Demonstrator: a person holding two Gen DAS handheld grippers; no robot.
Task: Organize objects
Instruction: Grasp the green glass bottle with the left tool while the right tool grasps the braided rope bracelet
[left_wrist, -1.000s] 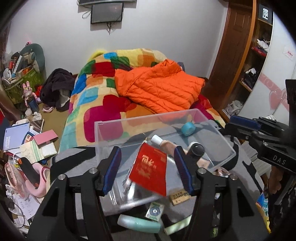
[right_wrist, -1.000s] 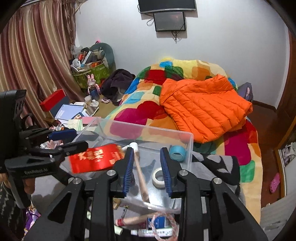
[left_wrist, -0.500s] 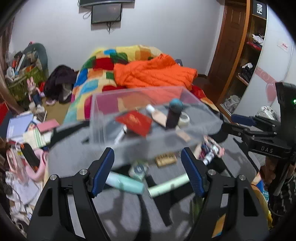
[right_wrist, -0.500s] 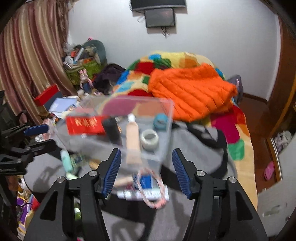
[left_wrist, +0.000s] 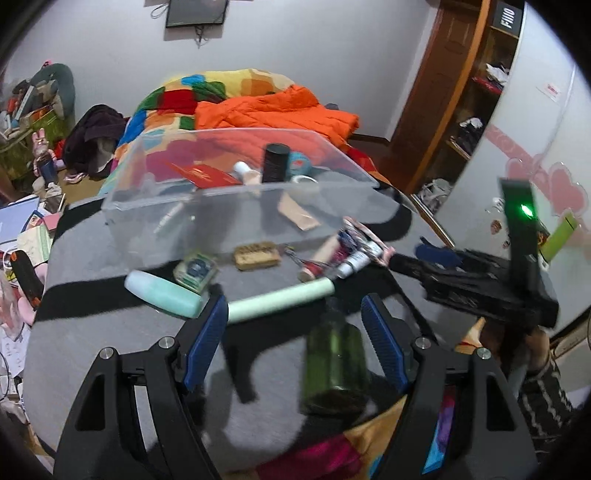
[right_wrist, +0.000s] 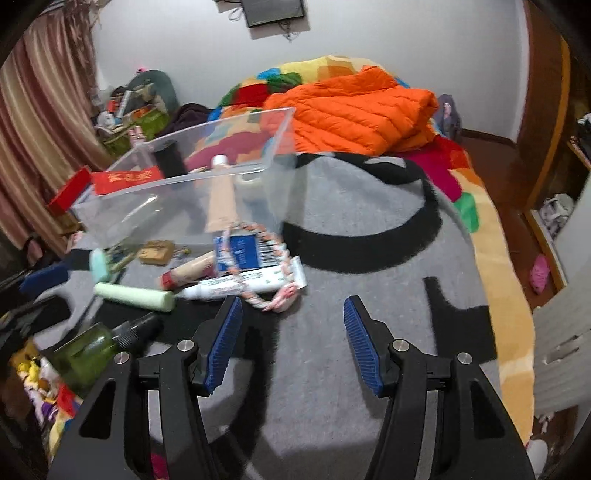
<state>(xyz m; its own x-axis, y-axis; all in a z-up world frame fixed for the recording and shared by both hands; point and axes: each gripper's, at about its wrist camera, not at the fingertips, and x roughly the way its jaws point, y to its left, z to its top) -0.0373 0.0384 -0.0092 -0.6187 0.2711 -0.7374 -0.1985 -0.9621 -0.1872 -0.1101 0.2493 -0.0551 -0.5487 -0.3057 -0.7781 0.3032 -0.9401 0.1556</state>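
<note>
A clear plastic bin (left_wrist: 155, 218) (right_wrist: 110, 218) stands on a grey blanket (left_wrist: 92, 332) (right_wrist: 351, 236). It holds a red envelope (left_wrist: 201, 173), a black bottle (left_wrist: 275, 162), a beige tube (right_wrist: 221, 199) and tape rolls. In front lie a mint tube (left_wrist: 162, 293), a pale green tube (left_wrist: 280, 299) (right_wrist: 135, 296), a wooden block (left_wrist: 256, 254), a toothpaste tube (right_wrist: 251, 282) and a blue packet (right_wrist: 245, 251). A green bottle (left_wrist: 334, 363) (right_wrist: 92, 349) lies nearest. My left gripper (left_wrist: 295, 321) is open, the green bottle between its fingers. My right gripper (right_wrist: 291, 325) is open and empty.
A bed with a colourful quilt (right_wrist: 258, 88) and orange jacket (right_wrist: 354, 107) lies behind the bin. Clutter and books fill the floor at left (left_wrist: 26, 236). A wooden door and shelves (left_wrist: 461, 96) stand at right. The right gripper's body shows in the left wrist view (left_wrist: 491, 280).
Both grippers pulled back from over the bin and opened wide. The red envelope left the left gripper and now lies in the bin. The green bottle has come into view.
</note>
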